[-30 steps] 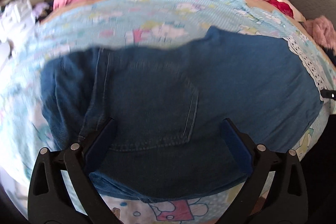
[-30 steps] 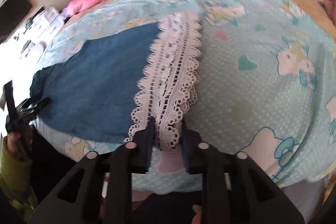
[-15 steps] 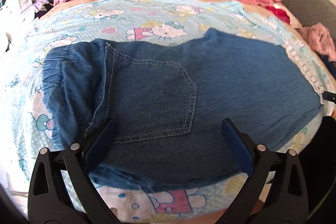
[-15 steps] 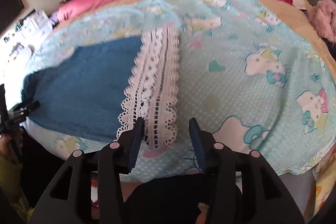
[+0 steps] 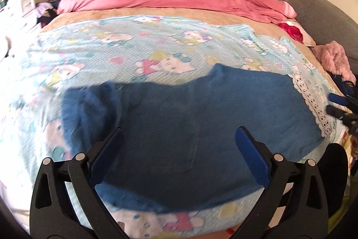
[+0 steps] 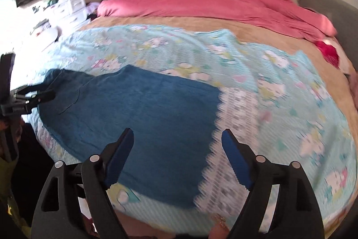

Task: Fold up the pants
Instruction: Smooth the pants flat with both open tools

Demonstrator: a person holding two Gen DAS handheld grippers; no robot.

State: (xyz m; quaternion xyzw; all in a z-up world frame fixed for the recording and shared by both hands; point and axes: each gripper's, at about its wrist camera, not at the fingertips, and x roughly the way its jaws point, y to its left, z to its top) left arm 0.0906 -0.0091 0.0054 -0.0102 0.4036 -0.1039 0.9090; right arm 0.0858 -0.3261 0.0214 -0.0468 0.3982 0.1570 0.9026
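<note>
Bed [image 5: 156,15] with cartoon-print sheet [image 5: 134,48] fills both views. Pants [image 5: 190,127], blue denim, lie flat on near part of sheet, long axis running left-right across you: waistband end [image 5: 89,109] by your left, lace cuff [image 6: 237,131] by your right. Left gripper [image 5: 179,149] over seat area, spread wide, holding nothing. Right gripper [image 6: 177,145] above hem end, also wide, empty. Judgement: each gripper sits nearest its own end; next grab depends on that.
</note>
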